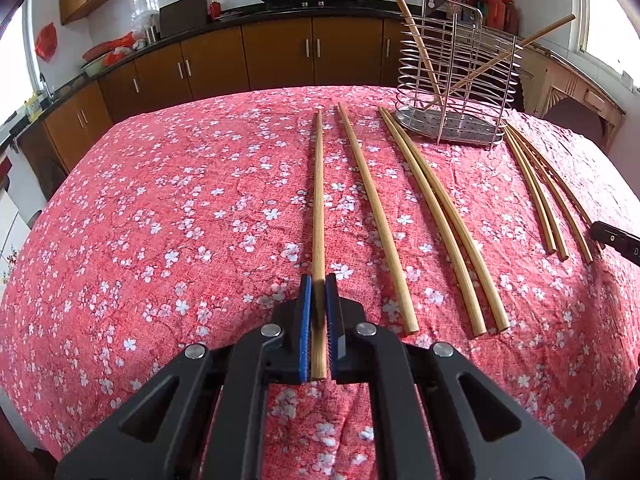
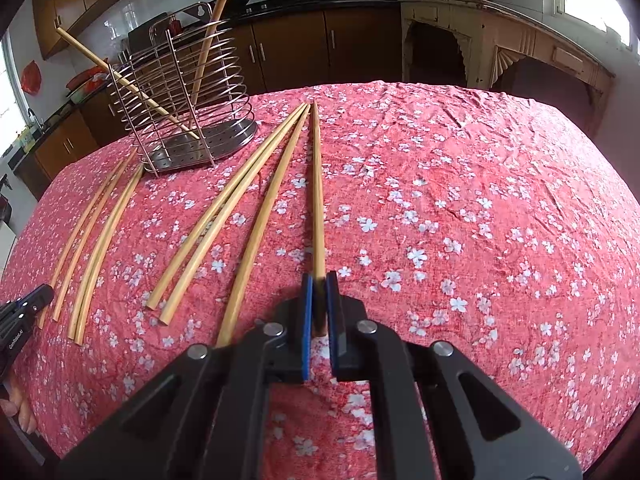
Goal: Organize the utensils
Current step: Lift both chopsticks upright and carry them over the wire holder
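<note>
Several long bamboo chopsticks lie on the red floral tablecloth point(image 1: 160, 220). My left gripper point(image 1: 319, 286) is shut on the near end of the leftmost chopstick point(image 1: 318, 200), which still rests on the cloth. My right gripper point(image 2: 319, 286) is shut on the near end of the rightmost chopstick point(image 2: 317, 200). A wire utensil rack point(image 1: 456, 80) stands at the far side with two chopsticks leaning in it; it also shows in the right wrist view point(image 2: 188, 108). More chopsticks lie between the grippers point(image 1: 440, 220) point(image 2: 224, 216).
The right gripper's body point(image 1: 616, 240) shows at the right edge of the left view; the left gripper's body point(image 2: 20, 312) shows at the left edge of the right view. Kitchen cabinets point(image 1: 280, 52) and a counter lie beyond the table.
</note>
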`<state>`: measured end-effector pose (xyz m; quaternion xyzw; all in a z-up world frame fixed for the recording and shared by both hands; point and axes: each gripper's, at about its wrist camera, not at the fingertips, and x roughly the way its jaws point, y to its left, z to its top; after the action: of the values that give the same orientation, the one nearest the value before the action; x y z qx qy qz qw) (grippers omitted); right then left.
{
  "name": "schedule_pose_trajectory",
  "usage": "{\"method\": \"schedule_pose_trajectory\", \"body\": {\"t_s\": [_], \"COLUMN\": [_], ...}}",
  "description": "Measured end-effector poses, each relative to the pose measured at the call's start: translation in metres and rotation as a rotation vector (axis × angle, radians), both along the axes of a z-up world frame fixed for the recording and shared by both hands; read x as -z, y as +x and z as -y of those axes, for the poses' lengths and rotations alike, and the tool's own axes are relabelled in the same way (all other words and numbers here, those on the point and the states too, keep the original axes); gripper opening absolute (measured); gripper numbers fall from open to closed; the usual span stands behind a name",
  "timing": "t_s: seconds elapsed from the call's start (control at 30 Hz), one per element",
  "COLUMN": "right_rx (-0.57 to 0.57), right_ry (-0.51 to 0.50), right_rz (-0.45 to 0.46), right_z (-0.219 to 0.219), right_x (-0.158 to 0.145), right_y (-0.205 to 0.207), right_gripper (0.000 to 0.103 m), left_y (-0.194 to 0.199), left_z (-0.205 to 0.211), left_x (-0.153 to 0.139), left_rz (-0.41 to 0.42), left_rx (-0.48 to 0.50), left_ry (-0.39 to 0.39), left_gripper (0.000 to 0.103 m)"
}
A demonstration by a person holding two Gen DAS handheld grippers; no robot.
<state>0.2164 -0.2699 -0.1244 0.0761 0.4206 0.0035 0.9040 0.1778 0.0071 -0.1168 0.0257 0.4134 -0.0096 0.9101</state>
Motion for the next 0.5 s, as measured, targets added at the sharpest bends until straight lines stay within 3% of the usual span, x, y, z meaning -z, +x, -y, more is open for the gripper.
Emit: {"method": "schedule_pose_trajectory", "body": {"t_s": [0.23, 0.5], "right_rx": [0.010, 0.069], "right_ry": [0.001, 0.034], "right_rz": [0.152, 0.356], "right_z": [0.009, 0.028], "right_x": [-0.032, -0.070], "right_y": [-0.024, -0.045], "right_gripper": [0.008, 0.008], "left_y": [-0.010, -0.023], "left_z": [-0.016, -0.032], "left_x": [-0.028, -0.077], "left_rz": [0.081, 0.285], "left_rx": [-0.002, -0.036], "left_ry": [-0.057, -0.138], "left_gripper": [0.007, 0.007]}}
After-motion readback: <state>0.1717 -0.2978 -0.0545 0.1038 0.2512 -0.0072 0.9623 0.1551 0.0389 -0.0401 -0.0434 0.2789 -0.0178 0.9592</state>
